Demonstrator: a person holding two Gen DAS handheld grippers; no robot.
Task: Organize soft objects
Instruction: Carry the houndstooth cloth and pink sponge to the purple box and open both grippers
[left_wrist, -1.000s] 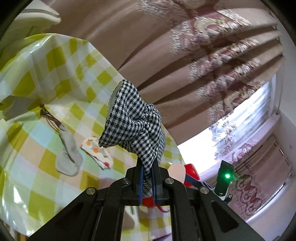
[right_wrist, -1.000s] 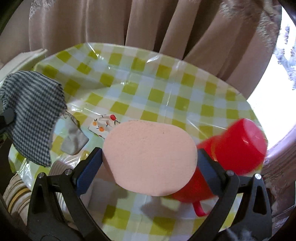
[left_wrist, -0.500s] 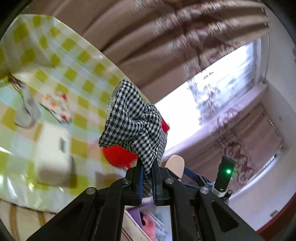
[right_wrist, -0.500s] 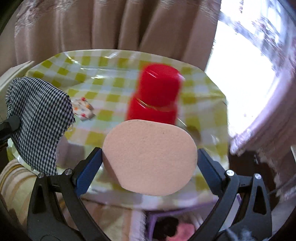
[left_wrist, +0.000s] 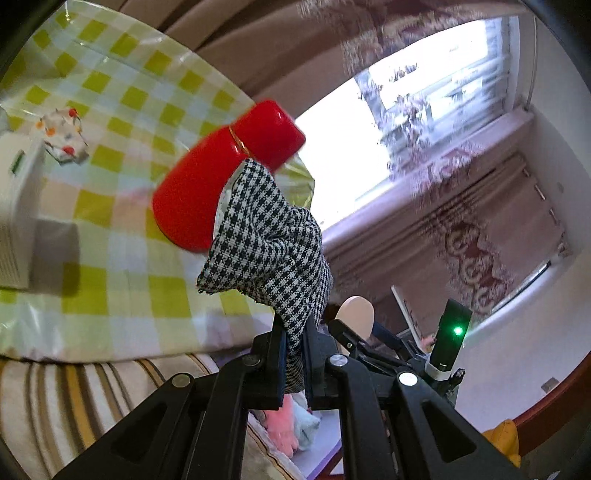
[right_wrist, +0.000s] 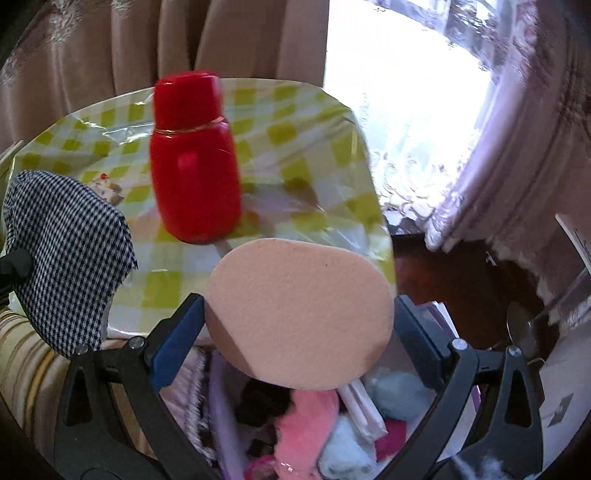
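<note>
My left gripper (left_wrist: 294, 354) is shut on a black-and-white houndstooth cloth (left_wrist: 269, 236), held up in the air beside the table edge; the cloth also shows in the right wrist view (right_wrist: 66, 254). My right gripper (right_wrist: 299, 328) is shut on a flat oval peach sponge (right_wrist: 299, 314), also seen edge-on in the left wrist view (left_wrist: 355, 314). Below the sponge is a purple-rimmed box (right_wrist: 218, 398) holding pink and pale blue soft things (right_wrist: 314, 417).
A red flask (right_wrist: 194, 155) stands on the green-checked tablecloth (right_wrist: 295, 140) near its edge. A small fruit-print cloth (left_wrist: 62, 133) and a white box (left_wrist: 18, 221) lie on the table. A striped cushion (left_wrist: 74, 398) is below the table edge. Curtains and a bright window are behind.
Both grippers have swung right and away from the table, carrying cloth and sponge. The box of soft things has come into view under the right gripper.
</note>
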